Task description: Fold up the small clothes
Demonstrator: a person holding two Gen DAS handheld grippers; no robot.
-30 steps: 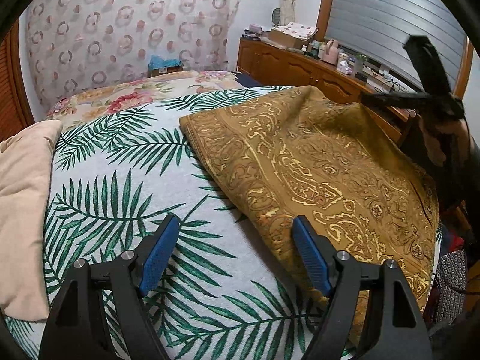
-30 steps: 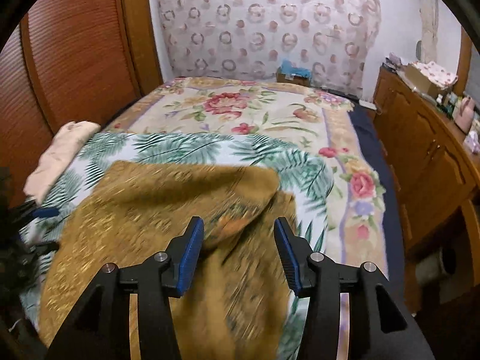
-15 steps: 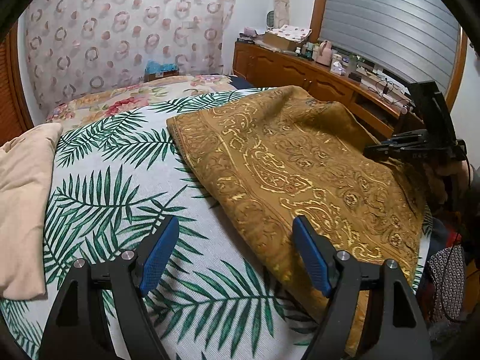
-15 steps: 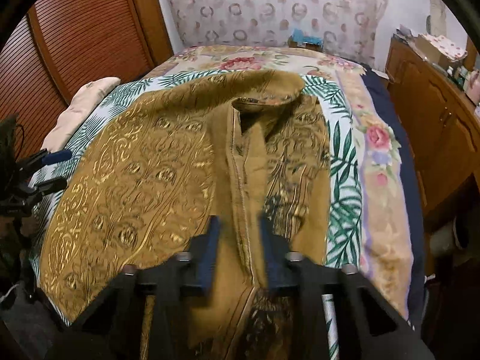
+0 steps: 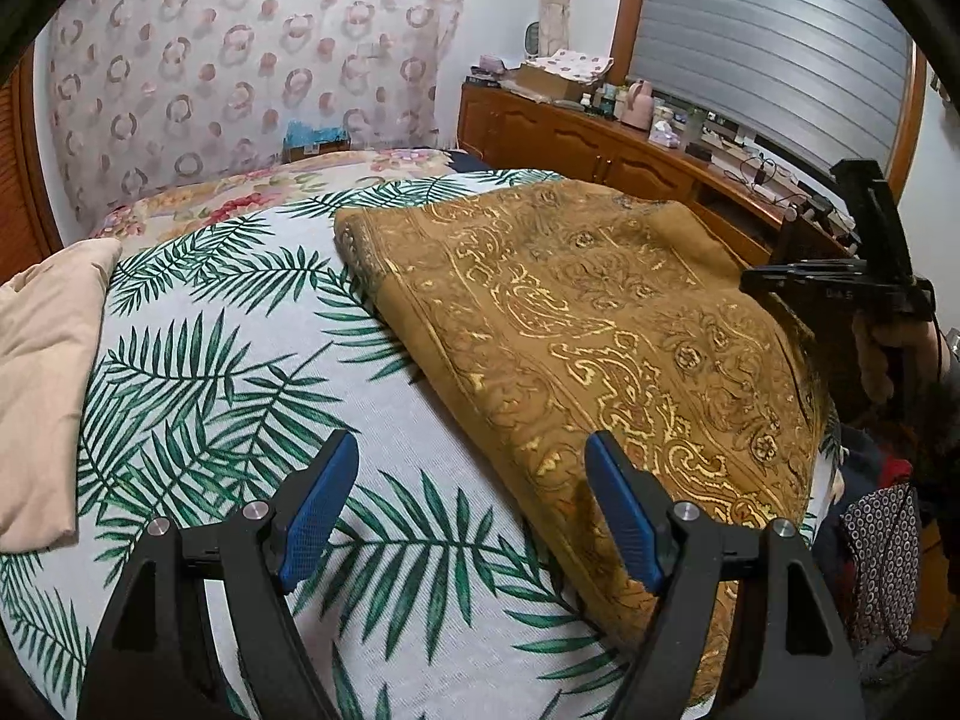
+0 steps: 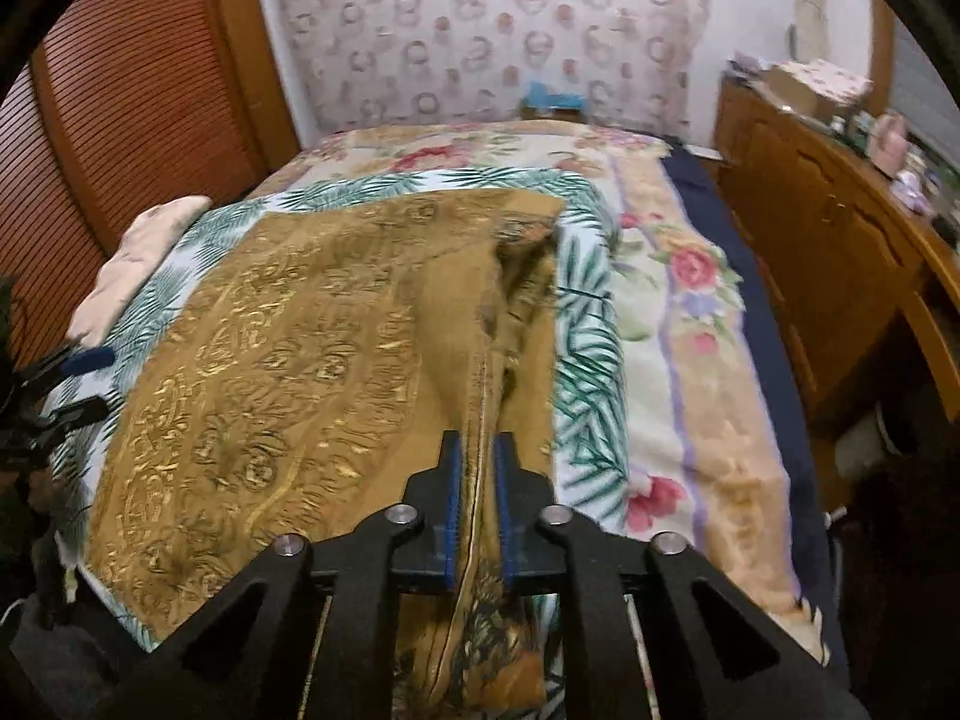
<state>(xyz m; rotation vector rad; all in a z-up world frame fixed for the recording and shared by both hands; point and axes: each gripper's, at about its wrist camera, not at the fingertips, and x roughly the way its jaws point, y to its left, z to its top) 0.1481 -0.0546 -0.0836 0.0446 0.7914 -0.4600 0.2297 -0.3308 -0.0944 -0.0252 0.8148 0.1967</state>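
- Right gripper (image 6: 478,474): blue pads pinched tight on a raised fold of the ochre gold-patterned garment (image 6: 288,372), near its right edge.
- Left gripper (image 5: 471,501): fingers spread wide, holding nothing, above the palm-leaf sheet (image 5: 240,372) just beside the garment's left edge.
- Garment: spread on palm-leaf sheet on bed.
- Beige cloth (image 5: 42,372): far left, apart.

No lettering can be read anywhere (faint marks on the right gripper (image 5: 840,294) stay illegible).
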